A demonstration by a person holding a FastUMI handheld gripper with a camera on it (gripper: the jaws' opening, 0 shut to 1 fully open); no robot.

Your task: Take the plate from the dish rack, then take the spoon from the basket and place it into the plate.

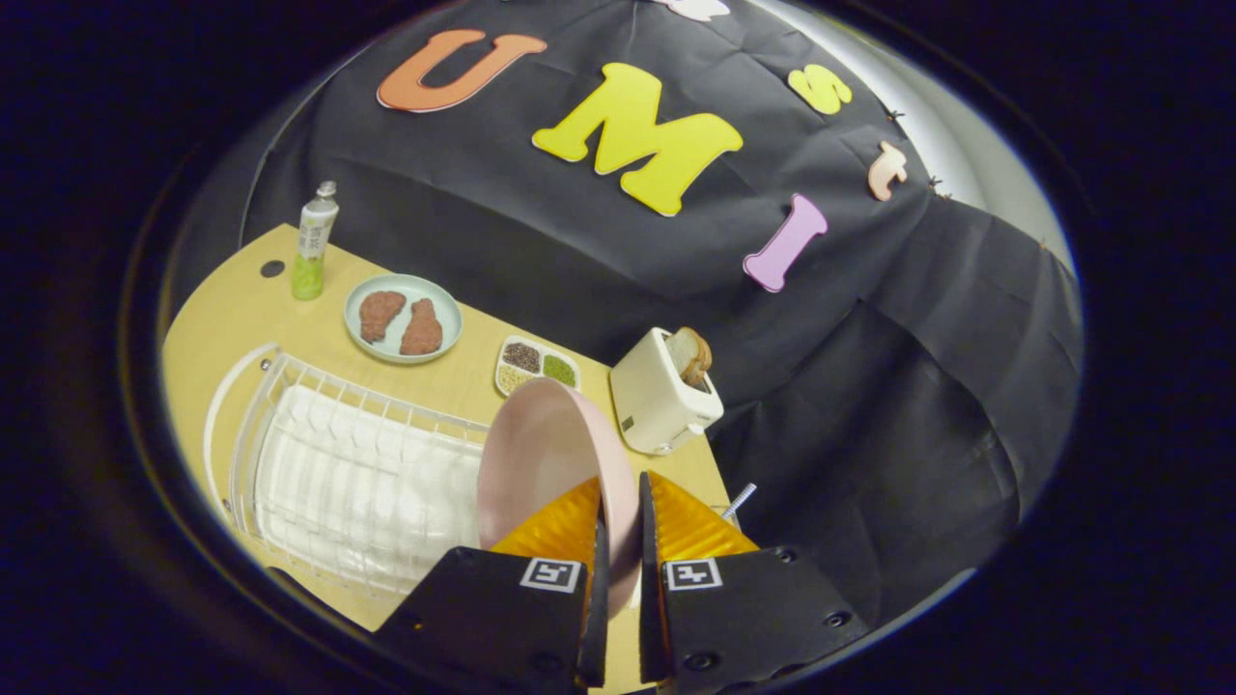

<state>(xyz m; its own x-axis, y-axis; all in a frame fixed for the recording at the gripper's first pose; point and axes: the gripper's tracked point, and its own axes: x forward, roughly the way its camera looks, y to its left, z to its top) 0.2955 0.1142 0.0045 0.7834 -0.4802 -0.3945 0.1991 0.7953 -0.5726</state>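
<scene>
My gripper is clamped on the rim of the pink plate, one finger on each face; the plate stands on edge, lifted clear of the white dish rack at the table's near side. Risk: it's a thin edge pinch on a smooth plate, so any quick tilt or swing could let it pivot or slip out, or clip the toaster just beyond. The rack looks empty now. Just past my fingers, a metal handle pokes up at the table edge, probably the spoon; its basket is hidden. Further back: toaster with a bread slice in the slot, a divided tray of grains, a pale green plate with two meat pieces, and a bottle at the far corner.
</scene>
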